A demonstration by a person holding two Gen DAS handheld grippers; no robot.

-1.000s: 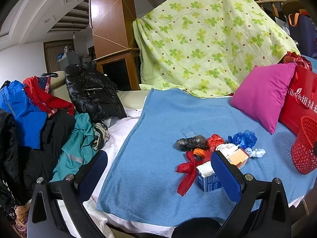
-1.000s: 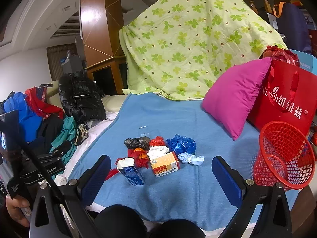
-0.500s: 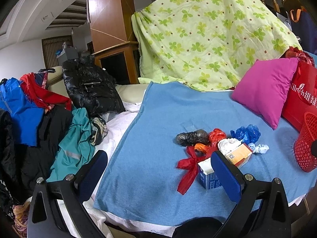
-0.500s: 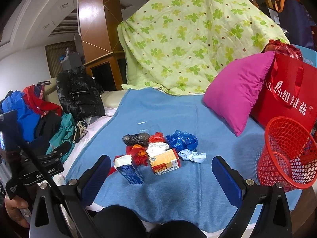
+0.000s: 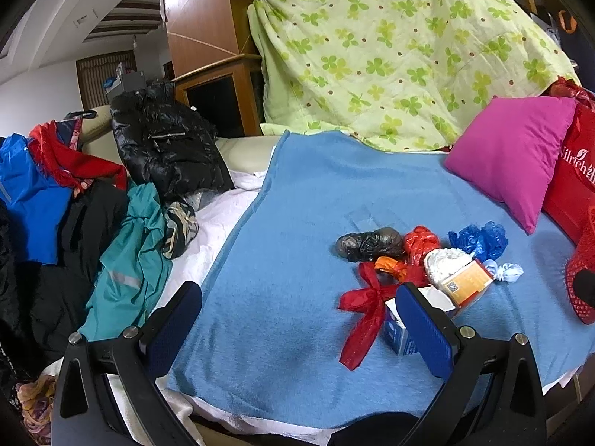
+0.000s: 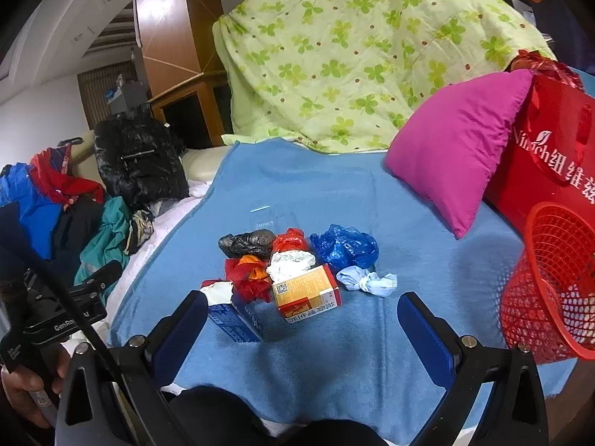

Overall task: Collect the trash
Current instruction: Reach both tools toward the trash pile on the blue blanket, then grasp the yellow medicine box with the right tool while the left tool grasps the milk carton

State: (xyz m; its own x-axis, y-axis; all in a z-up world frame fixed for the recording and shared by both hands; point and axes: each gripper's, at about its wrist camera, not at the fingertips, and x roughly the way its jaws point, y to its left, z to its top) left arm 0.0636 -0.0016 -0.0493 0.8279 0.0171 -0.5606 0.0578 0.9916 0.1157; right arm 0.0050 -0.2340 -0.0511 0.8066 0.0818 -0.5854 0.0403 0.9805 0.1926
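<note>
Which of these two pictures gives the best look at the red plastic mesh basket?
The right wrist view: the red plastic mesh basket shows its open rim, mesh wall and part of its inside, at the blue blanket's right edge. The left wrist view catches only a cropped sliver of it at the frame's right border.

Blue blanket (image 6: 372,353) carries trash pile (image 6: 293,271), pink pillow (image 6: 453,145), red mesh basket (image 6: 554,282), possibly overhanging edge.

White wall (image 5: 33,89), wooden pillar (image 5: 208,15), clover quilt (image 5: 401,48), blue blanket (image 5: 297,260)
</note>
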